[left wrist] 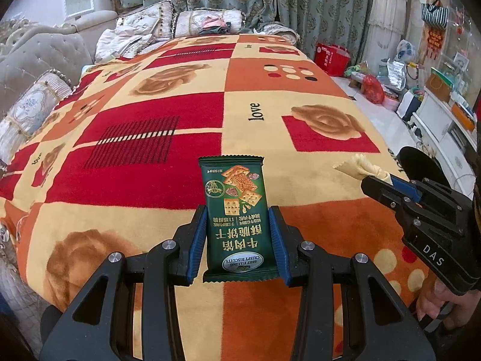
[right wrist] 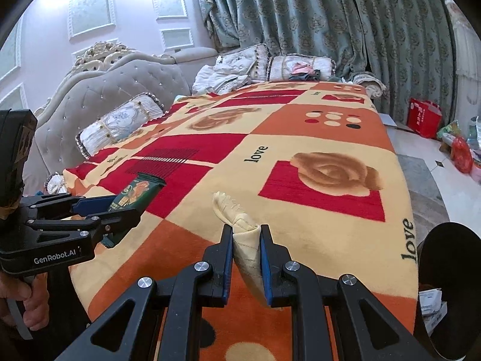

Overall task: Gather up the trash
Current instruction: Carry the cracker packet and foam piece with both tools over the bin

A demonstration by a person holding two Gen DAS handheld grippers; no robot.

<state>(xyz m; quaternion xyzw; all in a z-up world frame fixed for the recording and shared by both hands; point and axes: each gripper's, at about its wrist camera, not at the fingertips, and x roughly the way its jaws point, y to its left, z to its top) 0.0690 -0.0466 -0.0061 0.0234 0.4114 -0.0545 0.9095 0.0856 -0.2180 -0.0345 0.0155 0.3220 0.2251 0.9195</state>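
Two grippers were held above the near end of a bed, and much free room stayed ahead of them: the patchwork fleece blanket (left wrist: 168, 102) in red, orange and cream lay flat and bare up to the far pillows. Its right edge (right wrist: 402, 174) dropped to a pale tiled floor (right wrist: 451, 186).

The left gripper (left wrist: 237, 240) had its blue pads pressed on both sides of a dark green foil biscuit packet (left wrist: 237, 210), which stood upright between them, its top well past the fingertips. The right gripper (right wrist: 246, 258) was clamped on a crumpled cream-coloured wrapper (right wrist: 240, 222); the jaws were almost together, and the twisted end of the wrapper stuck out forward. Both pieces of trash were lifted off the blanket. A hand (right wrist: 27, 297) gripped the handle of the left tool.

Beside the right gripper, at the corner of the bed, stood a black bin (right wrist: 451, 270) with some paper inside. Behind the bed hung patterned grey-green curtains (right wrist: 315, 21), and a grey tufted headboard (right wrist: 99, 96) ran along the left. Bags and boxes crowded the floor on the far right.
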